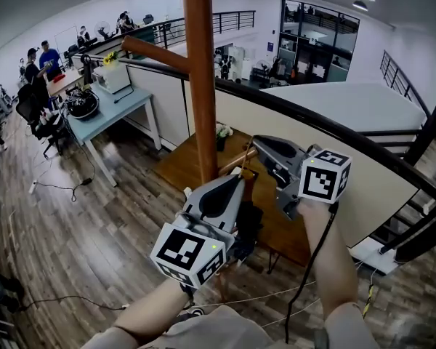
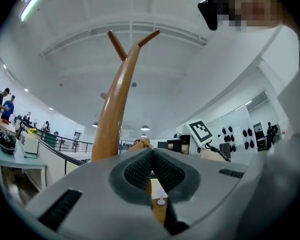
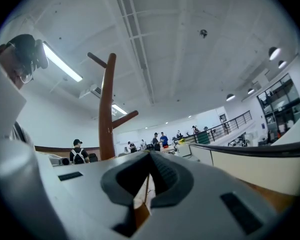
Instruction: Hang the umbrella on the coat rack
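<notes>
Fingers of left gripper and right gripper pressed closed, gripping nothing. Dark bundle low beside the coat rack pole looks like the umbrella, apparently hanging. Hang probably done; only clearing away left.

Wooden floor (cables trailing) bears a pale table.

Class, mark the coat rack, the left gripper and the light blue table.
coat rack (image 1: pixel 200 78), head view, on its upright pole.
left gripper (image 1: pixel 239 179), head view, at its closed jaw tips.
light blue table (image 1: pixel 115 112), head view, bare part of its top.
</notes>
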A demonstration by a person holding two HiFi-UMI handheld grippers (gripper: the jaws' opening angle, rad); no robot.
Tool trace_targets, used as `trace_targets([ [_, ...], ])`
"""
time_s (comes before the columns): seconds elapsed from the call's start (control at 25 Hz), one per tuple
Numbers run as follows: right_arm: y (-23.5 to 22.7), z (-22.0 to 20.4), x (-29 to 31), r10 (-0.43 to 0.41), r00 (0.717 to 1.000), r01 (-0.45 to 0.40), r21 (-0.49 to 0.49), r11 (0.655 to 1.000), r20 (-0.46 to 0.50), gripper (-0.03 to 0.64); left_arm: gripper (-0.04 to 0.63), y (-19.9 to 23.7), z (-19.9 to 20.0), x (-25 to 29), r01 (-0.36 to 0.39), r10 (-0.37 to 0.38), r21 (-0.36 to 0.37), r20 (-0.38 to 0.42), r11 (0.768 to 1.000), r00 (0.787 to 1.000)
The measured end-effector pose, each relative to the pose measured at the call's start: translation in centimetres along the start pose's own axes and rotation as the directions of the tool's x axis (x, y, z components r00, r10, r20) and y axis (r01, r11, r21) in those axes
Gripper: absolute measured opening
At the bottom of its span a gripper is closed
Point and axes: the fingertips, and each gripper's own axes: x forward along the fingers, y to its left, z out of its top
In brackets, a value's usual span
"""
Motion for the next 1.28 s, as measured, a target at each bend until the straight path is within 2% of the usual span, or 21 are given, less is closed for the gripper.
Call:
trace_targets([
  [0.48,1.7,-6.4,2.2,0.078,0.995,-0.073,0.076,0.994,-0.068,0.012,0.0,1.7,-4.4,-1.0,-0.035,0.032,-0.052,-0.059,0.998,0.998],
  [0.68,3.7,-8.8,3.7,0.118,0.987,-0.111,0.064,0.992,-0.106,0.012,0.0,2.9,-5.6,-2.1,-0.035,0.032,-0.044,-0.074,0.998,0.997],
  [0.84,4.5,-9.5,3.2,0.108,0.991,-0.101,0.094,0.99,-0.074,0.045,0.0,3.0,-5.7,-3.4,-0.031,0.029,-0.021,-0.07,0.999,0.997],
  [0.96,4.0,-9.5,3.0,0.058,0.997,-0.052,0.094,0.994,-0.058,0.07,0.002,3.0,-5.8,-3.6,0.005,-0.004,0.006,-0.09,1.0,0.996],
  [1.08,3.5,-9.7,2.6,-0.036,0.996,0.039,0.038,0.999,-0.08,0.102,0.003,3.3,-5.7,-4.1,0.04,-0.035,0.039,-0.113,0.998,0.993],
  [1.24,2.6,-9.4,0.9,-0.2,0.975,0.195,-0.054,0.979,-0.099,0.132,0.003,3.6,-5.0,-4.8,0.077,-0.068,0.066,-0.119,0.995,0.991],
  [1.28,2.5,-9.0,0.3,-0.241,0.967,0.235,-0.072,0.969,-0.087,0.121,0.002,3.9,-4.9,-5.0,0.077,-0.069,0.067,-0.116,0.995,0.991],
])
